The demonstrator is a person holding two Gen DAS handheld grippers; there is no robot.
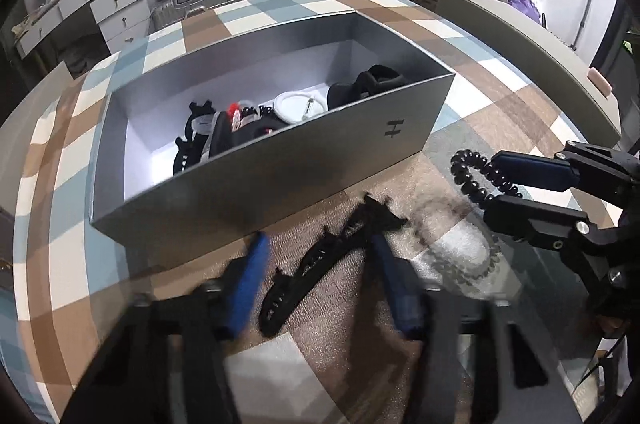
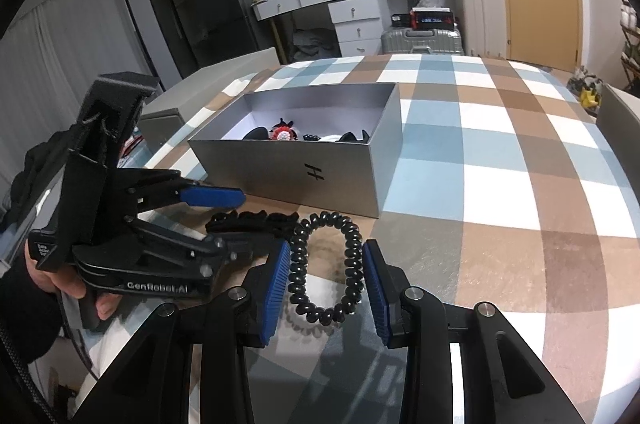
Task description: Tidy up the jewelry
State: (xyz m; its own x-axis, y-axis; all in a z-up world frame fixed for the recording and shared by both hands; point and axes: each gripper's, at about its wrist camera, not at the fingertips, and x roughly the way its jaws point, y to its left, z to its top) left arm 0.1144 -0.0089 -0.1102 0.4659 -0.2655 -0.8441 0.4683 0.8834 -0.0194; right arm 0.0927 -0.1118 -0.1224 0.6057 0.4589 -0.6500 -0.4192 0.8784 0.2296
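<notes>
**Right wrist view: coil tie gripped, clip between the left pads**

The right tool is narrow, its two blue pads pressing on either side of a black coil tie. The loop stands between them, clear of the counter. In the left wrist view the same tool comes in from the right with the tie hanging off its tips.

The left tool points steeply down at the near part of the counter. Its pads are blurred. They stand apart on either side of a long black clip, which lies slantwise on the cloth. I see no pad pressing it. From the right wrist the left tool sits at the left, gripped by a hand, with the clip between its fingers and just left of the tie.

Just beyond both tools stands an open grey box, marked with an H on its near wall. Inside lie dark hair pieces, a white ring toward the right and a red-and-white piece near the middle. The counter carries a checked cloth of blue, brown and white.
</notes>
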